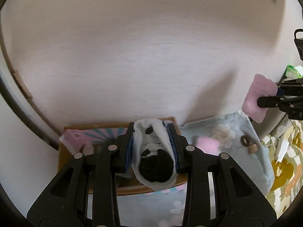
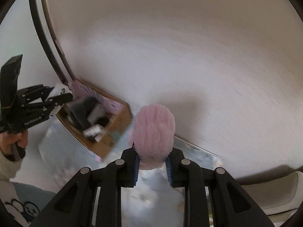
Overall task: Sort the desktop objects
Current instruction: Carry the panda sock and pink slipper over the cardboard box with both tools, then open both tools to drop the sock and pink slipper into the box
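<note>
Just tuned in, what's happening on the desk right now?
A person is working with two handheld grippers, and each is clamped on a soft item. The left gripper holds a white sock with black patches; the right gripper holds a fluffy pink sock. Below them, an open cardboard box with some items inside sits on a pale blue cloth. Neither sock has been set down yet.

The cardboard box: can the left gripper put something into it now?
Probably yes. The cardboard box lies open-topped just below the left gripper, which is shut on a black-and-white sock; nothing visible stands between them.
</note>
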Motion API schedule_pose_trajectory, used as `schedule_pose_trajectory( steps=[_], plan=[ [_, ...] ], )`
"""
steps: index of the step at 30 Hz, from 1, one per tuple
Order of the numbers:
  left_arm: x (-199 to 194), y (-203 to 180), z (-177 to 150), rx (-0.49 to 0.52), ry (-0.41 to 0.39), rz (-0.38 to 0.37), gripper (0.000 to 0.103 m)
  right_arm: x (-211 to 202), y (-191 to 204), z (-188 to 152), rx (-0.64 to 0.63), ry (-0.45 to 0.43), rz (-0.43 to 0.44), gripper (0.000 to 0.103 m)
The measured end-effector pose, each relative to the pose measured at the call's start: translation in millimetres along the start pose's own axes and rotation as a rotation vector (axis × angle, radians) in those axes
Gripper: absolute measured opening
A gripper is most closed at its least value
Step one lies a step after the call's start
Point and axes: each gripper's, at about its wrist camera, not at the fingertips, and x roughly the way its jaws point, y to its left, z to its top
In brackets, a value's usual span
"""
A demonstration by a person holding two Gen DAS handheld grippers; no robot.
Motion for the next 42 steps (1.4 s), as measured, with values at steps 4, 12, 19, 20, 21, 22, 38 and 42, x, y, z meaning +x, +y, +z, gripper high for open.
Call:
schedule_pose_trajectory(
  steps=[4, 12, 19, 20, 21, 22, 38, 42],
  plan=[
    [8.7, 41.8, 1.9, -0.037, 0.021, 0.01, 0.03, 17.8, 34.5, 24.9, -0.027, -0.018, 0.045, 0.022],
    [30.3, 93.3, -9.4, -0.043, 0.079, 0.039, 0.03, 75.7, 109.3, 50.6, -0.082, 0.005, 0.122, 0.022],
    [57.0, 125.7, -33.7, -0.068, 0.157, 0.033, 0.03, 134.0, 142.6, 46.5, -0.055, 0.084, 0.164, 0.022],
    [57.6, 126.7, -35.2, -0.065, 0.163, 0.035, 0.03, 138.3, 144.7, 45.2, -0.048, 0.093, 0.17, 0.022],
    [58.9, 128.3, -36.6, -0.062, 0.167, 0.036, 0.03, 141.9, 146.9, 44.1, -0.043, 0.101, 0.178, 0.022],
    [60.2, 128.9, -38.1, -0.06, 0.17, 0.033, 0.03, 144.6, 149.6, 43.3, -0.042, 0.105, 0.181, 0.022],
    [61.9, 125.9, -45.9, -0.043, 0.189, 0.017, 0.103, 166.8, 155.1, 38.5, 0.033, 0.152, 0.178, 0.058],
    [54.8, 123.6, -44.7, -0.039, 0.174, 0.009, 0.103, 153.6, 144.7, 36.0, 0.059, 0.141, 0.139, 0.065]
  ],
)
